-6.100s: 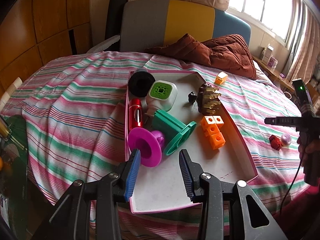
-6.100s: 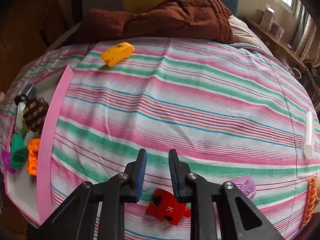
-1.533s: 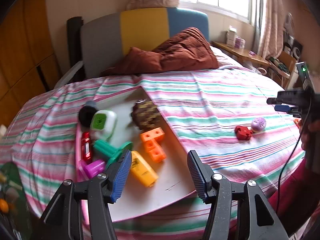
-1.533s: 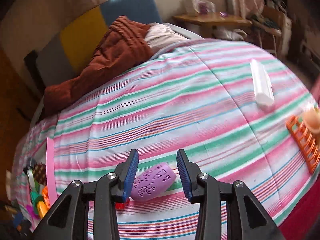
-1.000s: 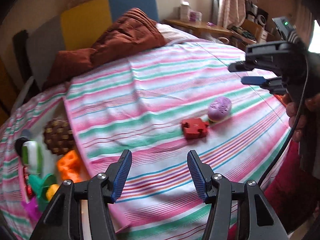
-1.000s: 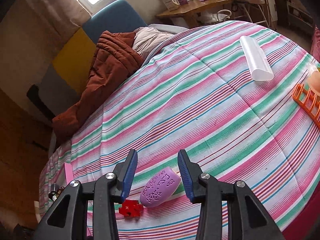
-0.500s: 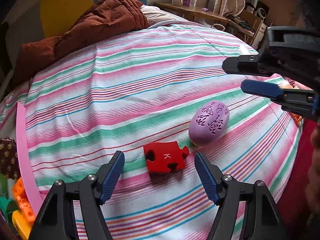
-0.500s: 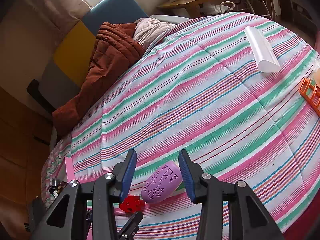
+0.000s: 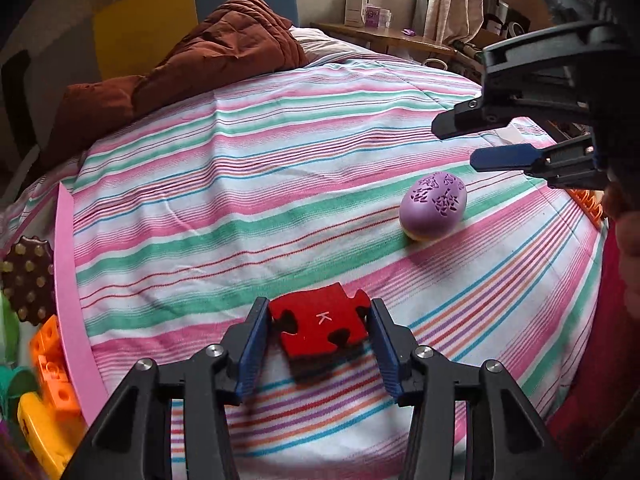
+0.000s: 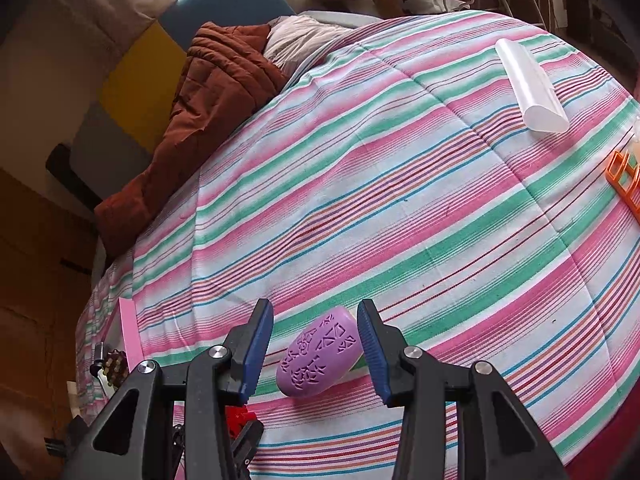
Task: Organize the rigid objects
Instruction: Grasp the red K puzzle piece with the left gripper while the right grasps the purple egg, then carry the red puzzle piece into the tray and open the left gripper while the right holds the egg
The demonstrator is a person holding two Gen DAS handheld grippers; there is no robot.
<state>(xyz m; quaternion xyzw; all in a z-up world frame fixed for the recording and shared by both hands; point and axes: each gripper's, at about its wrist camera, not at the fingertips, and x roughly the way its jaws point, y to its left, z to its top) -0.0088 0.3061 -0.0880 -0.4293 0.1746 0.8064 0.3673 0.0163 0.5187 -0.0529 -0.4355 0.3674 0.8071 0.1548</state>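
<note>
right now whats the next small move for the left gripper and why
Probably finish closing, then lift. The left gripper is closing with the red puzzle piece between its pads, apparently touching both edges. The piece lies on the striped bedspread; the pink tray of toys is beside it.

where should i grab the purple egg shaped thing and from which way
Judging by its pose, take the purple egg-shaped object across its short axis, at the widest middle, coming down from above. It lies on its side on the striped bedspread, so the long curved ends would likely slip from flat pads. The right hand-held gripper hangs open above it, a finger on each side.
</note>
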